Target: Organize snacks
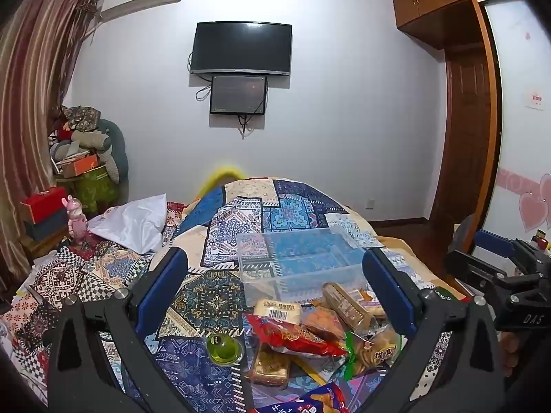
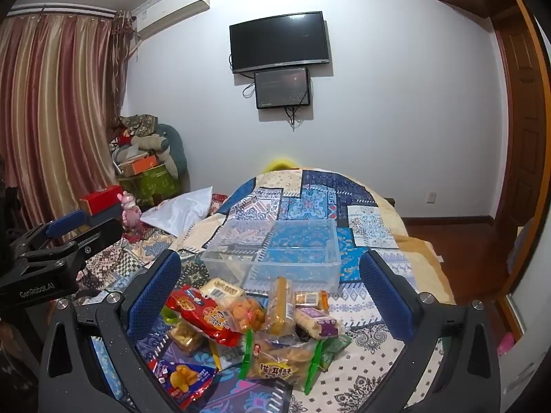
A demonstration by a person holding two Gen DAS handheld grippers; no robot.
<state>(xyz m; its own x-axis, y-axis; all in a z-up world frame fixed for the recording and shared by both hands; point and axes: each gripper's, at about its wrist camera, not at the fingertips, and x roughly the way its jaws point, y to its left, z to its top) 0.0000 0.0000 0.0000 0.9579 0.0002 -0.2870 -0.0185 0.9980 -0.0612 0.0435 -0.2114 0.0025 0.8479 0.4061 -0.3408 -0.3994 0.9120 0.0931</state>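
Snack pile and clear bin on patchwork bedspread, both grippers spread and empty.

Heap of snacks point(image 2: 255, 330) near, on the patterned bedspread point(image 2: 365, 313); red packet point(image 2: 203, 316) at left, cat-ear crisps bag point(image 2: 279, 361) nearest, green jelly cup point(image 1: 224, 349) at far-left edge. Clear plastic bin point(image 2: 275, 258) just beyond the heap, upright. Left gripper point(image 1: 275, 285) and right gripper point(image 2: 272, 292) above the pile, jaws wide apart, holding nothing. Television point(image 1: 241, 50) on far wall.
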